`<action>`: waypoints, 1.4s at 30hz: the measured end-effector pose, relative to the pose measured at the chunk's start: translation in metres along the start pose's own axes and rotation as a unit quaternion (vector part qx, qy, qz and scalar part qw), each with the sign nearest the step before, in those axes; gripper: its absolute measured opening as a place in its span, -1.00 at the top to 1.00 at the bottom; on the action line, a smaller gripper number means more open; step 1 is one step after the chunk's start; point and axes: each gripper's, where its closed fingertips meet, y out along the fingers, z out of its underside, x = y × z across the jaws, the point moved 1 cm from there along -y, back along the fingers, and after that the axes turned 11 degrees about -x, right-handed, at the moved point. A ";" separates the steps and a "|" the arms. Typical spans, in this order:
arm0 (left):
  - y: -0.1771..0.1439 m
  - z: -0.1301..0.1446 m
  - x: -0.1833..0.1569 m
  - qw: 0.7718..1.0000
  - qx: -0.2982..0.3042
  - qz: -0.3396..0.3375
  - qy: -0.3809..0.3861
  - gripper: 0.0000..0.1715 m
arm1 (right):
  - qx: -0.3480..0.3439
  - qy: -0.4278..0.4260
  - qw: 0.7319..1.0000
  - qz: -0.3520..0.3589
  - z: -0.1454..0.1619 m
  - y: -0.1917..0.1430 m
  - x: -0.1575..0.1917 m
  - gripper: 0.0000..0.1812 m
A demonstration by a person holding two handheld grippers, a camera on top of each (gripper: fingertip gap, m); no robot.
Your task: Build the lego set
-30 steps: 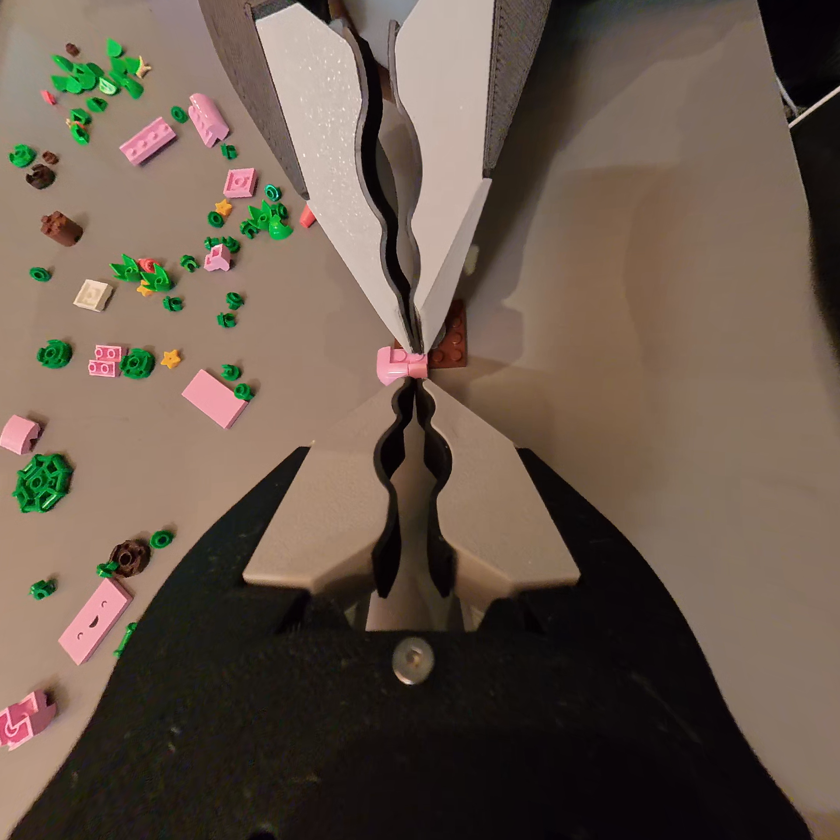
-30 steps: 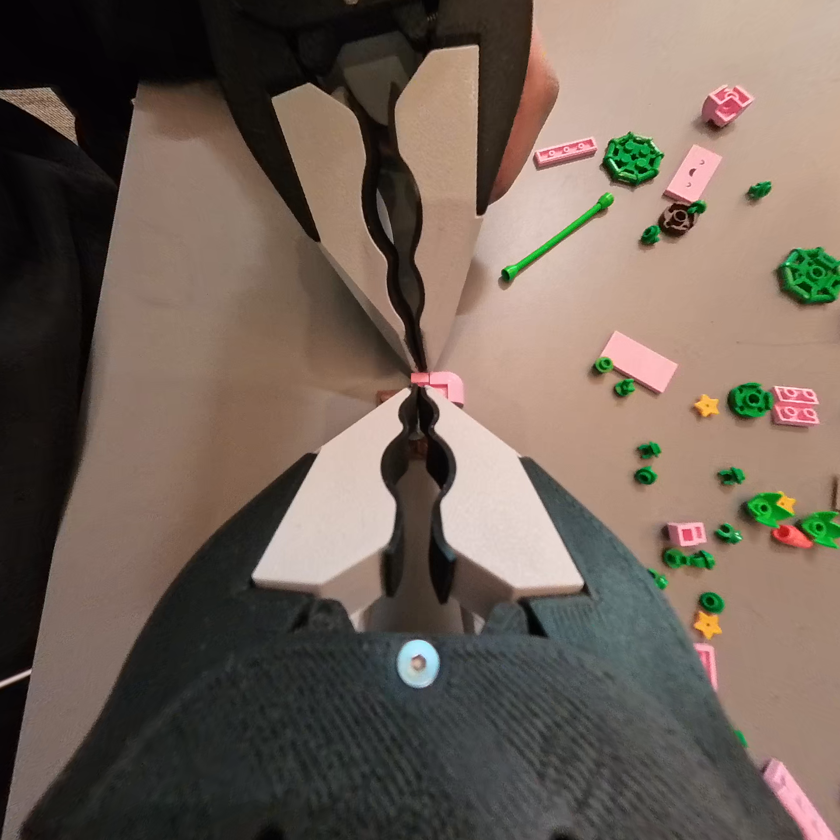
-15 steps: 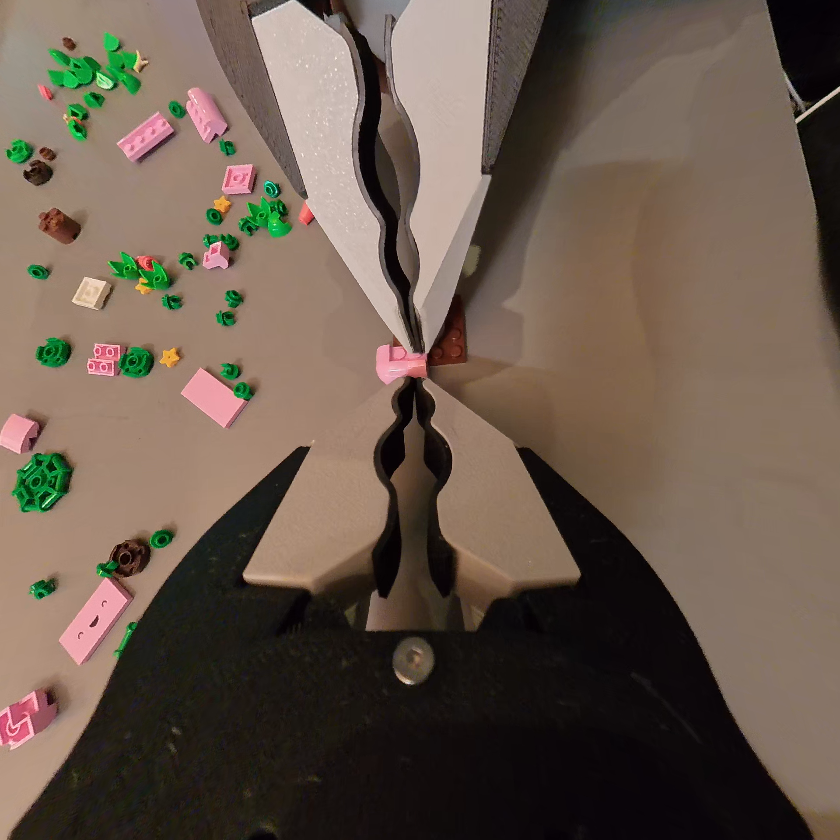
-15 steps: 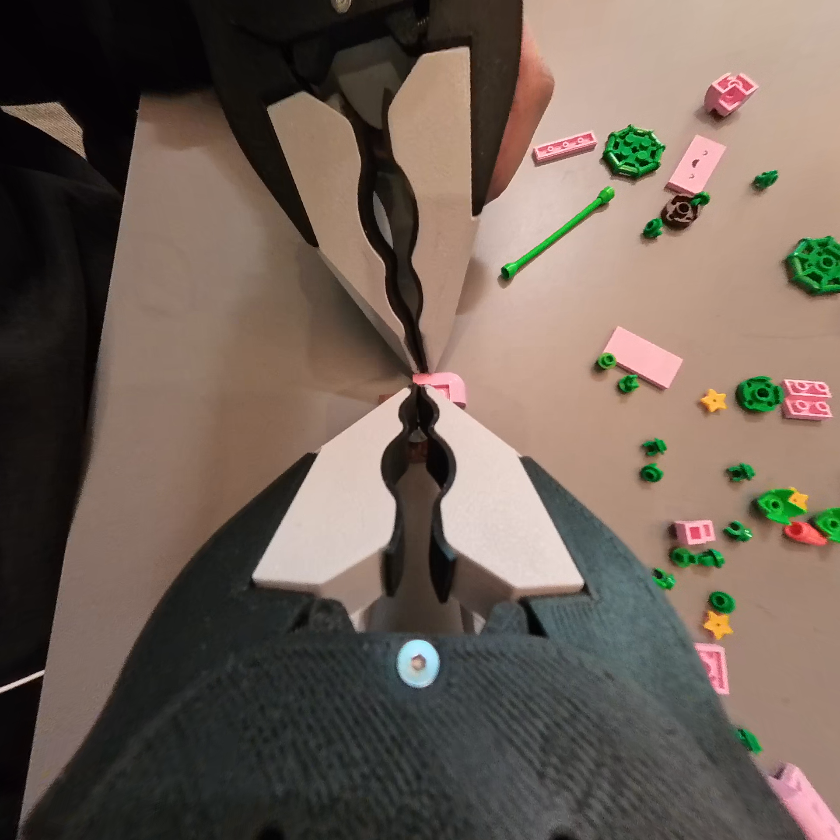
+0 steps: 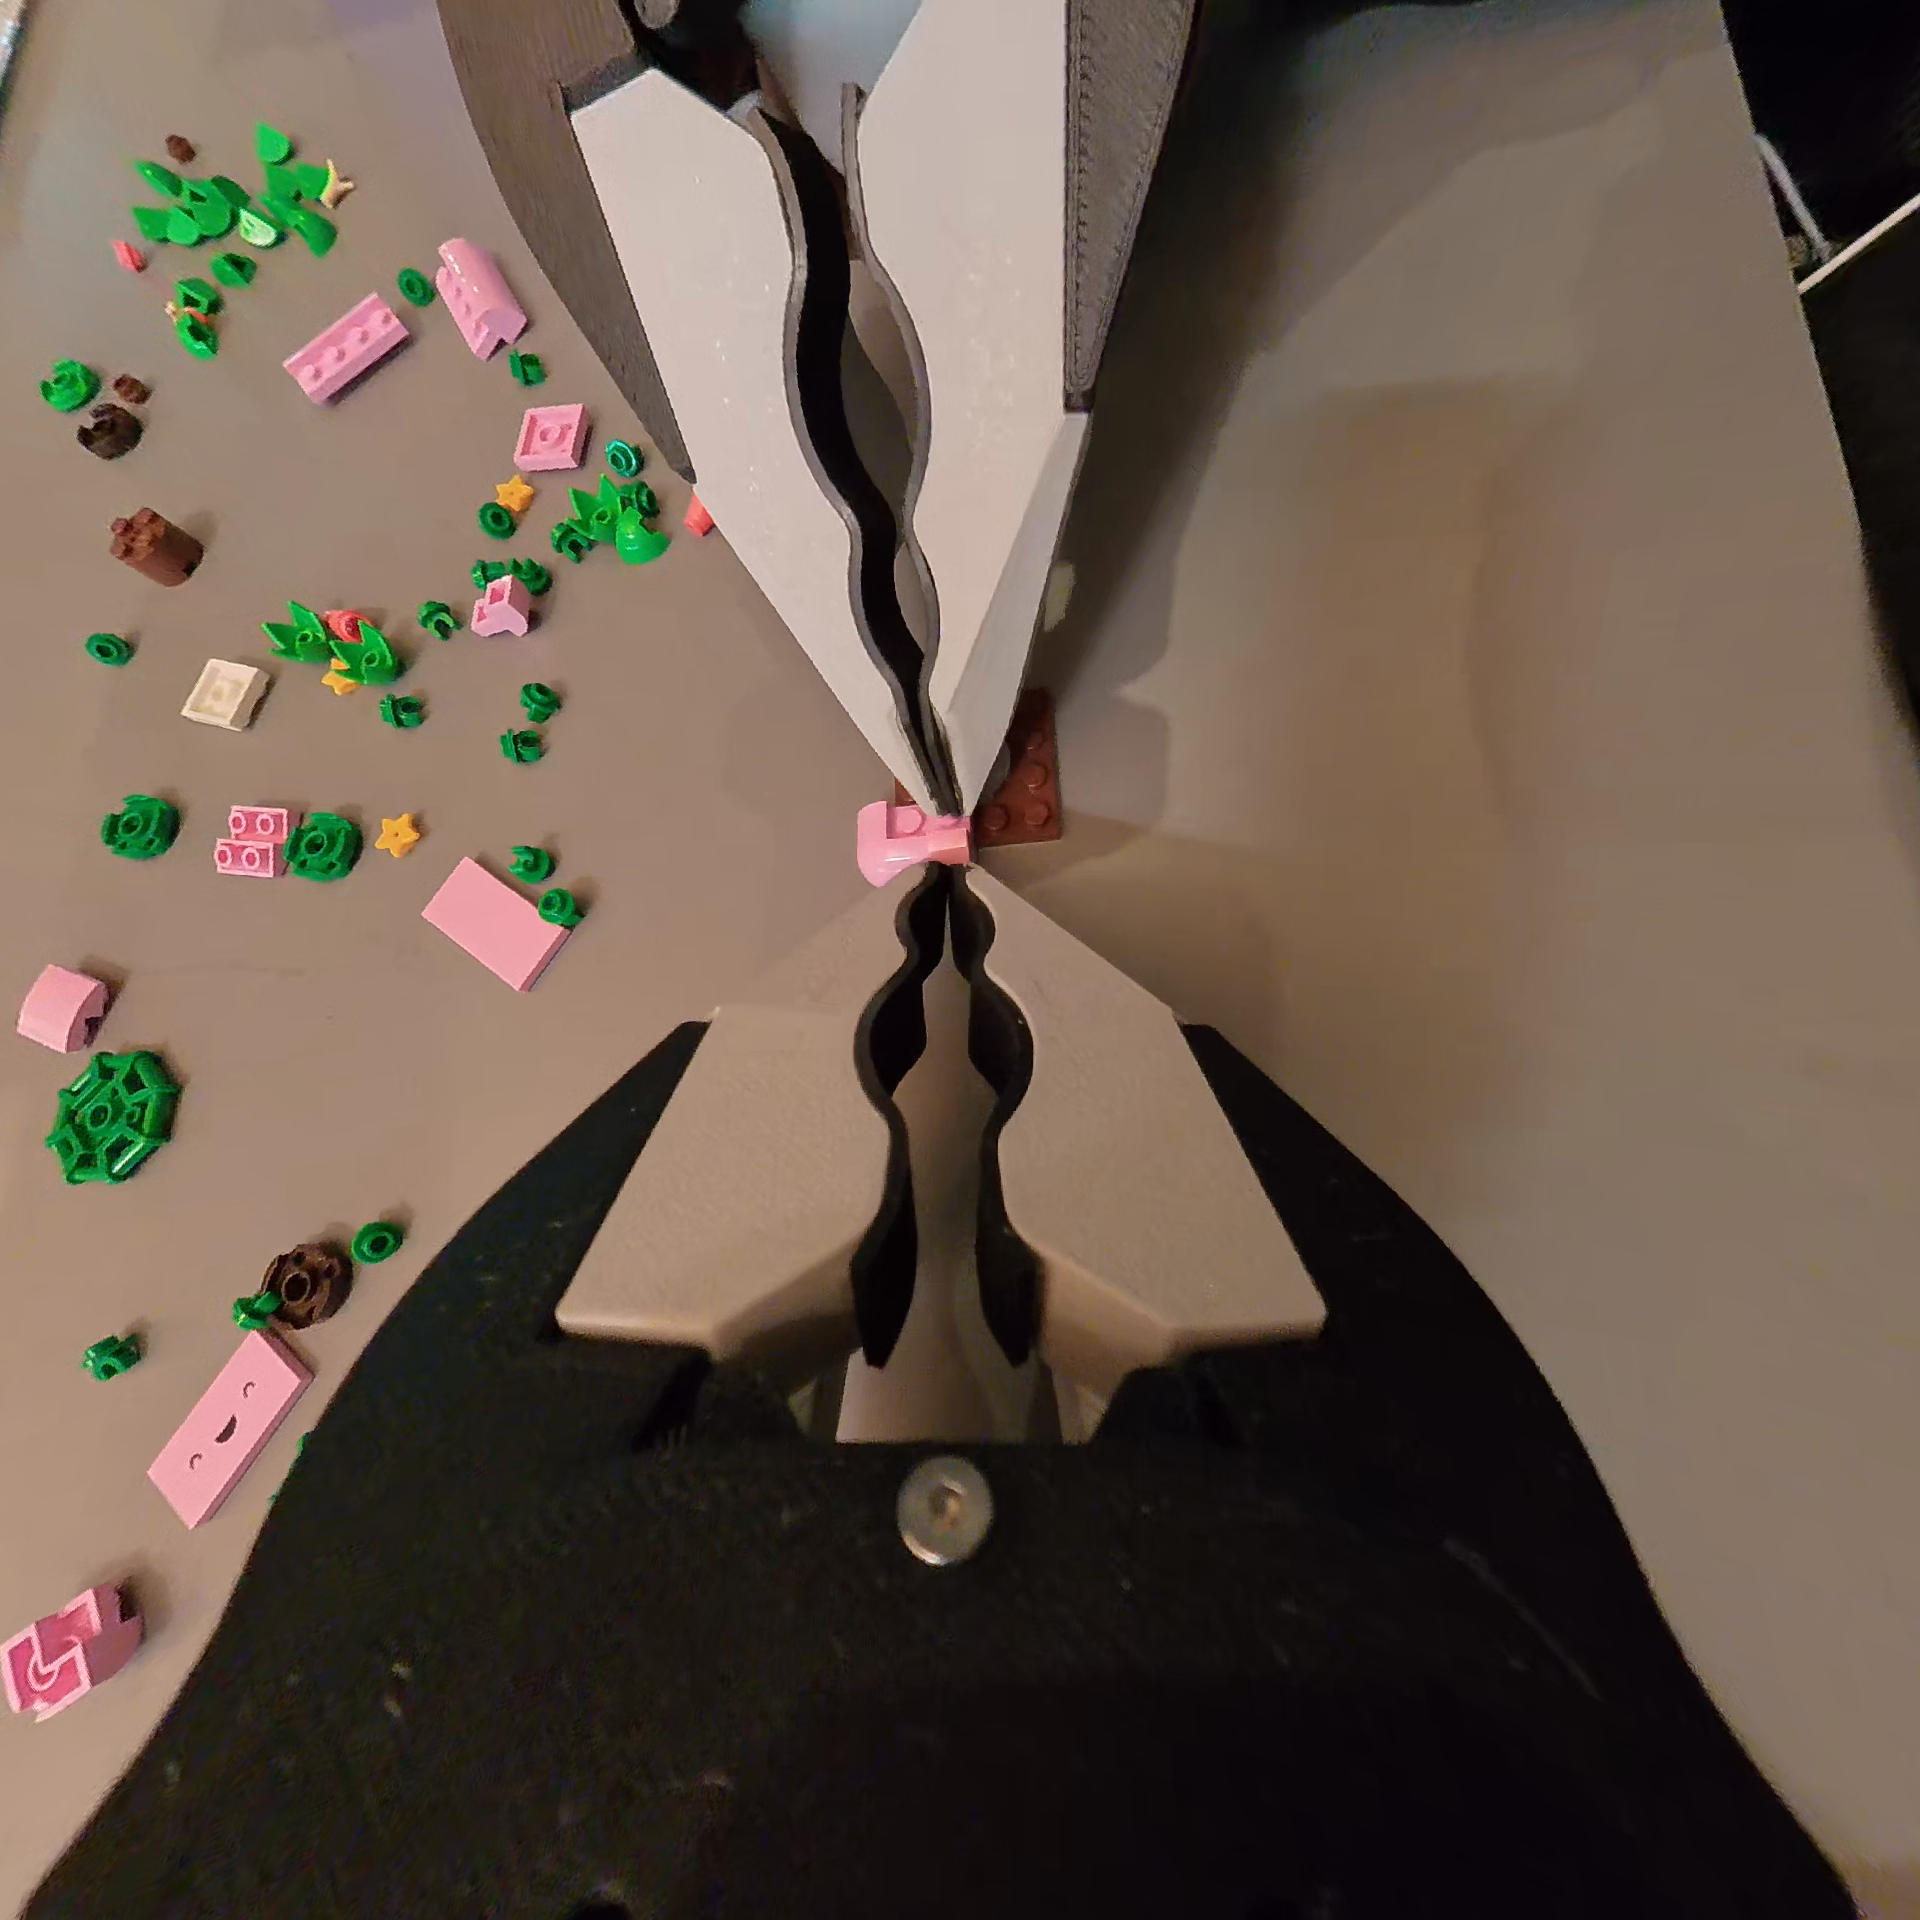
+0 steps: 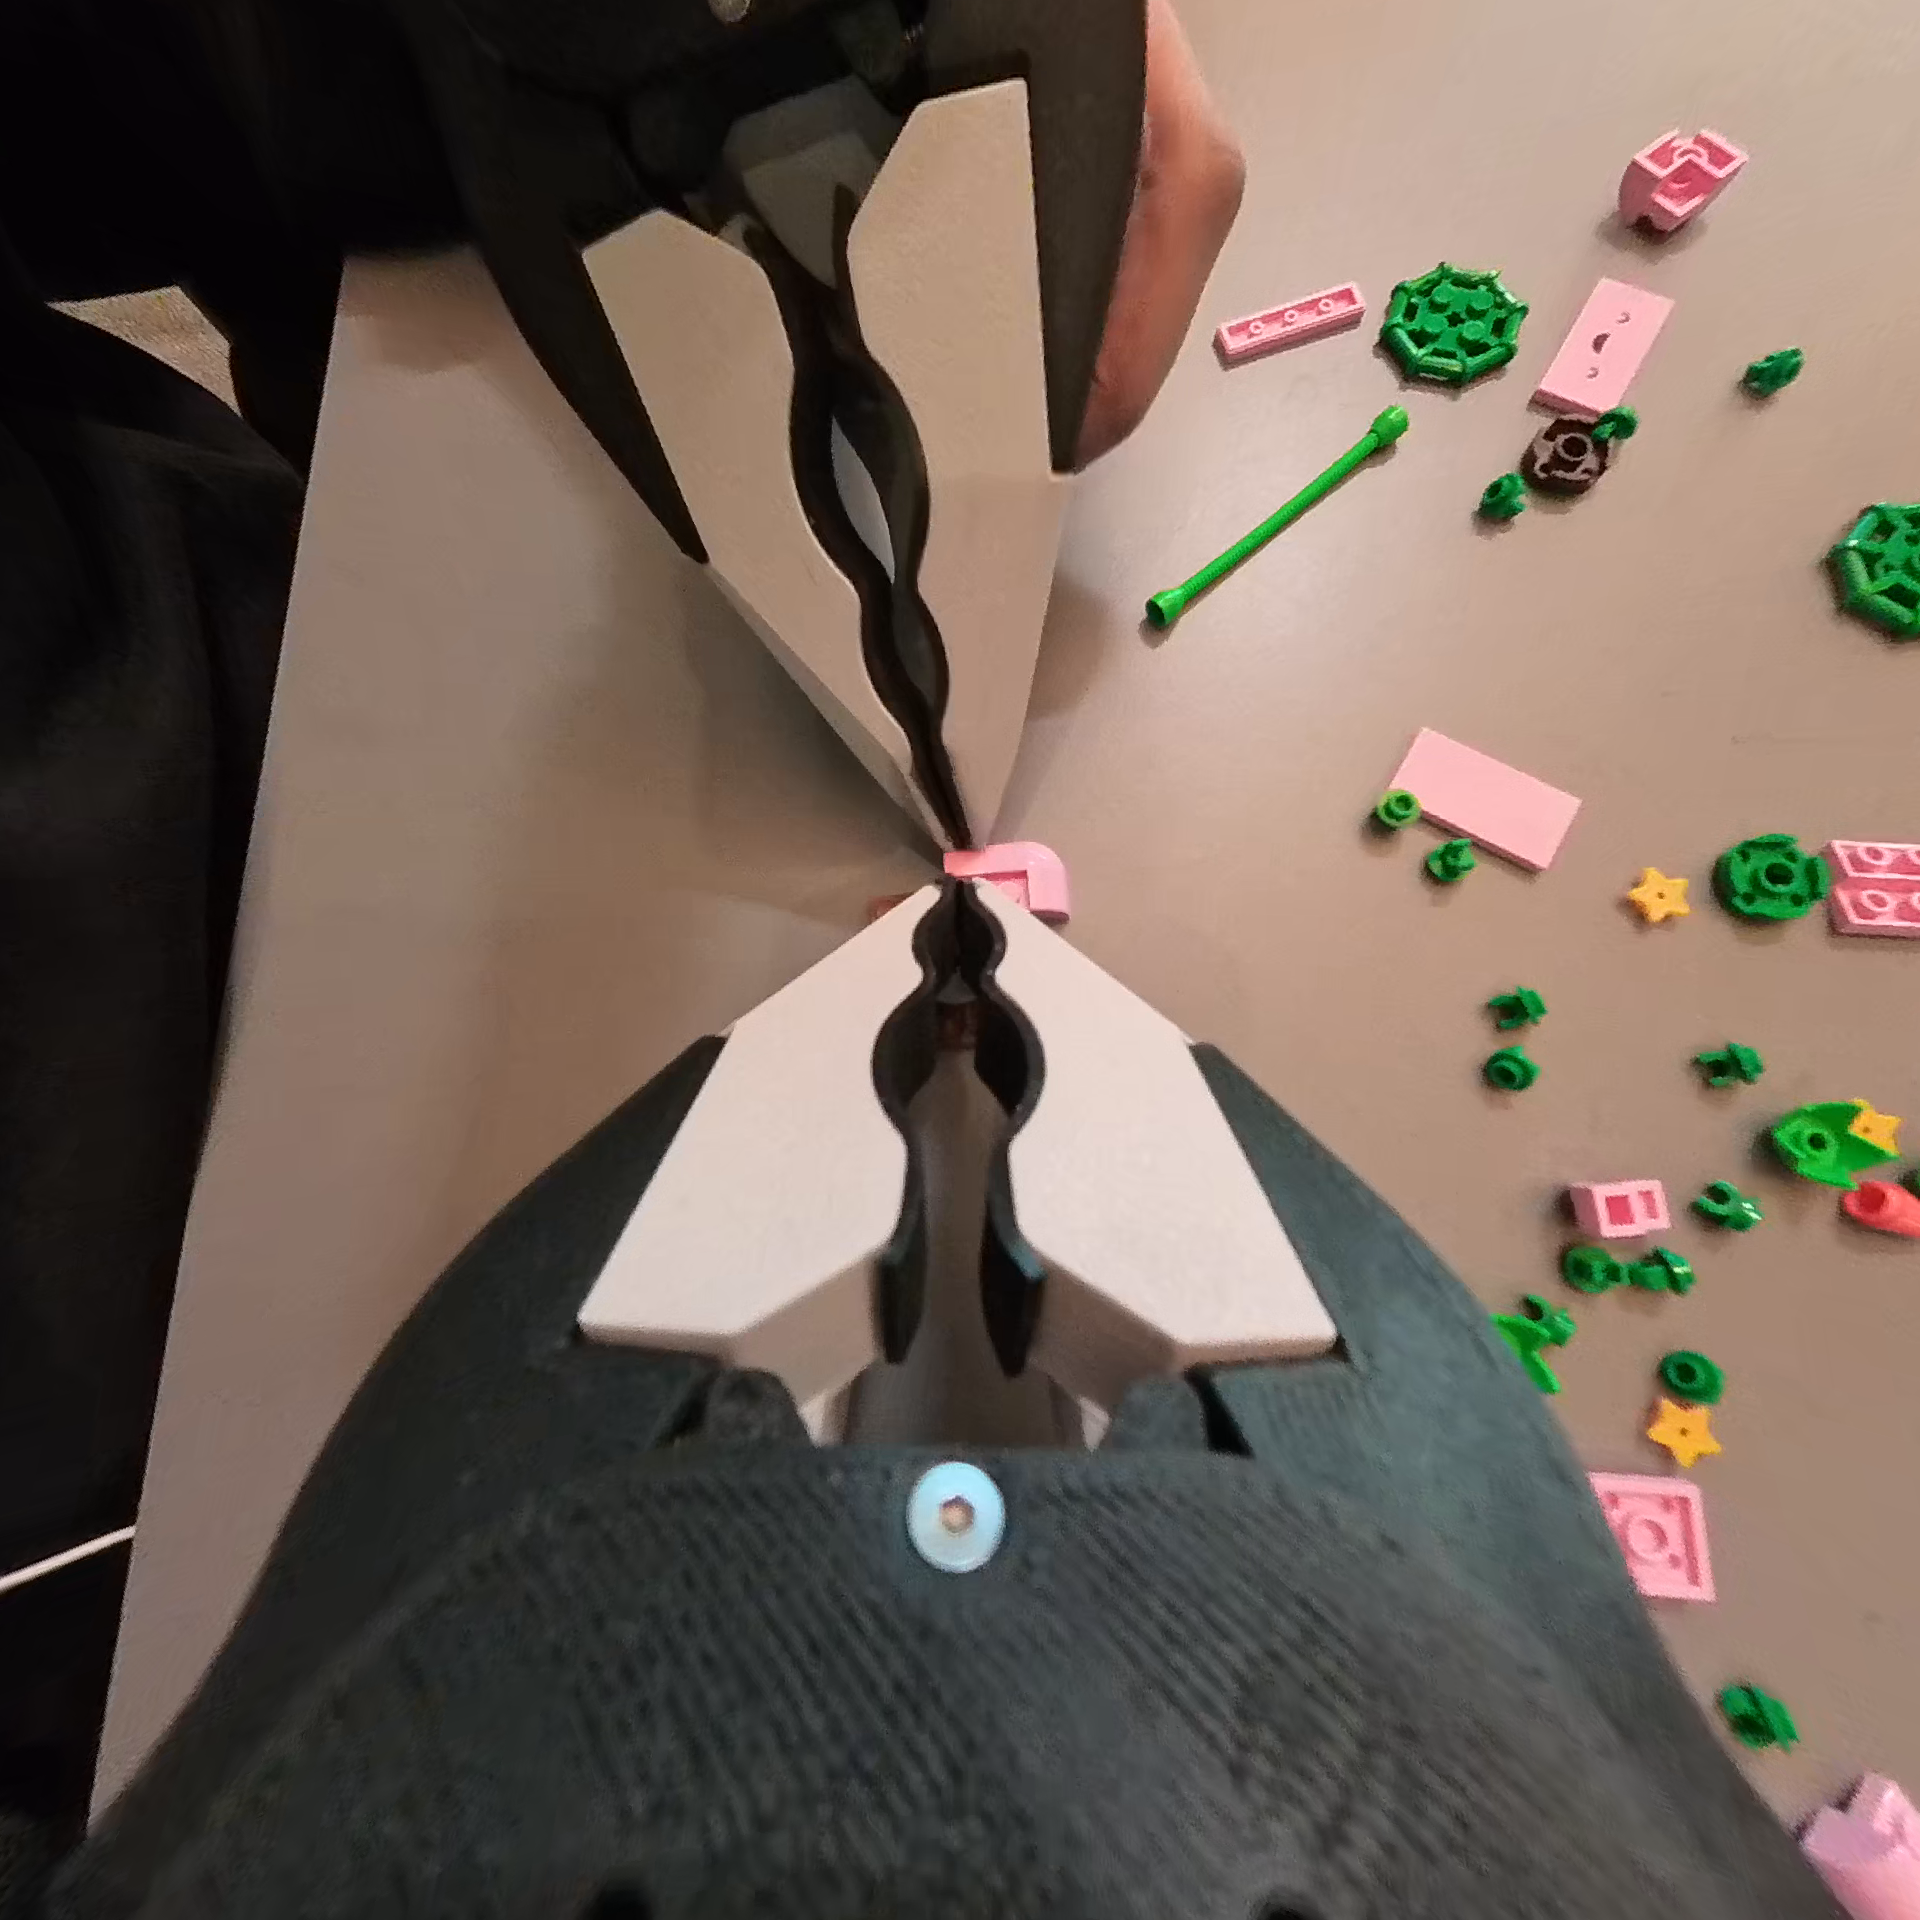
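Both grippers meet tip to tip over a small build. My left gripper (image 5: 948,883) is shut, its tips pinching the end of a pink curved brick (image 5: 902,842). My right gripper (image 5: 940,805) comes in from the far side, shut, with its tips at the brown studded plate (image 5: 1031,792) that the pink brick sits on. In the right wrist view my right gripper (image 6: 954,896) faces my left gripper (image 6: 958,840) with the pink brick (image 6: 1023,871) between the tips. The brown plate is mostly hidden under the fingers there.
Loose pieces lie on the grey table (image 5: 1403,727) on one side: a pink tile (image 5: 494,923), a green wheel (image 5: 112,1117), small green studs and leaves, and a green rod (image 6: 1278,520). The table's edge (image 5: 1787,312) borders darkness. A person's hand (image 6: 1174,208) holds the left gripper. My left and right fingertips are right by each other. The pink tile (image 5: 494,923) is about 10 centimeters from both grippers' fingertips. Look for it in the right wrist view (image 6: 1478,794) too.
Both grippers stay shut and tip to tip on the pink brick and brown plate. The views have shifted only slightly.
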 end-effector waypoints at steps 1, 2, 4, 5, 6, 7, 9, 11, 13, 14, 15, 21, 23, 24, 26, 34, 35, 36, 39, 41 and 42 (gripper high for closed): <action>0.001 0.001 0.000 1.000 0.004 0.000 0.001 1.00 | -0.002 0.004 1.000 -0.002 0.000 0.001 0.000 1.00; 0.001 0.001 0.000 1.000 0.004 -0.002 0.002 1.00 | -0.005 0.008 1.000 -0.003 -0.001 0.003 0.001 1.00; 0.001 0.001 0.000 1.000 0.006 -0.004 0.006 1.00 | -0.002 0.006 1.000 -0.004 -0.001 0.003 0.001 1.00; 0.001 0.002 0.000 1.000 0.008 -0.006 0.007 1.00 | 0.000 0.008 1.000 -0.004 -0.001 0.002 0.001 1.00; 0.001 0.002 0.000 1.000 0.009 -0.007 0.007 1.00 | 0.000 0.012 1.000 -0.004 -0.001 0.002 0.001 1.00; 0.001 0.002 0.000 1.000 0.009 -0.007 0.007 1.00 | -0.002 0.014 1.000 -0.005 -0.001 0.002 0.001 1.00; 0.001 0.002 0.000 1.000 0.009 -0.006 0.006 1.00 | -0.005 0.022 1.000 -0.009 -0.001 0.002 0.001 1.00; 0.001 0.002 0.000 1.000 0.009 -0.007 0.007 1.00 | -0.002 0.015 1.000 -0.006 -0.001 0.002 0.001 1.00; 0.001 0.002 0.000 1.000 0.009 -0.007 0.007 1.00 | 0.009 -0.014 1.000 0.006 -0.001 0.003 0.001 1.00; 0.001 0.002 0.000 1.000 0.009 -0.006 0.006 1.00 | 0.009 -0.033 0.999 0.011 -0.001 0.003 0.001 1.00; 0.001 0.002 0.000 1.000 0.010 -0.005 0.005 1.00 | 0.002 -0.046 0.999 0.013 -0.002 0.002 0.001 1.00; 0.002 0.003 0.000 1.000 0.012 -0.003 0.003 1.00 | -0.080 -0.046 0.995 0.023 -0.027 -0.022 -0.005 0.64; 0.001 0.002 0.001 1.000 0.006 -0.002 -0.003 1.00 | -0.051 -0.036 0.998 0.020 -0.016 -0.019 -0.006 0.48; 0.000 0.001 0.001 1.000 0.002 -0.001 -0.006 1.00 | -0.035 -0.032 0.999 0.017 -0.011 -0.016 -0.005 0.43; -0.001 -0.001 0.002 1.000 -0.006 -0.001 -0.011 1.00 | -0.007 -0.026 1.000 0.009 0.000 -0.009 -0.003 0.38; -0.008 -0.009 0.008 0.998 -0.041 0.001 -0.051 0.80 | 0.025 -0.049 0.998 0.011 0.011 -0.001 -0.001 0.59; -0.008 -0.008 0.007 0.998 -0.040 0.005 -0.058 0.74 | 0.025 -0.051 0.998 0.007 0.011 -0.001 0.000 0.59; -0.007 -0.007 0.007 0.998 -0.035 0.008 -0.060 0.67 | 0.025 -0.052 0.998 0.004 0.011 -0.001 0.001 0.59; -0.002 -0.001 0.003 0.999 -0.007 0.008 -0.040 0.56 | 0.025 -0.060 0.998 -0.004 0.010 0.001 0.004 0.59; 0.001 0.004 0.000 1.000 0.012 0.006 -0.018 0.57 | 0.026 -0.066 0.997 -0.011 0.010 0.001 0.007 0.67; 0.001 0.003 -0.002 1.000 0.010 0.007 -0.013 0.61 | 0.027 -0.070 0.997 -0.009 0.010 0.001 0.007 0.67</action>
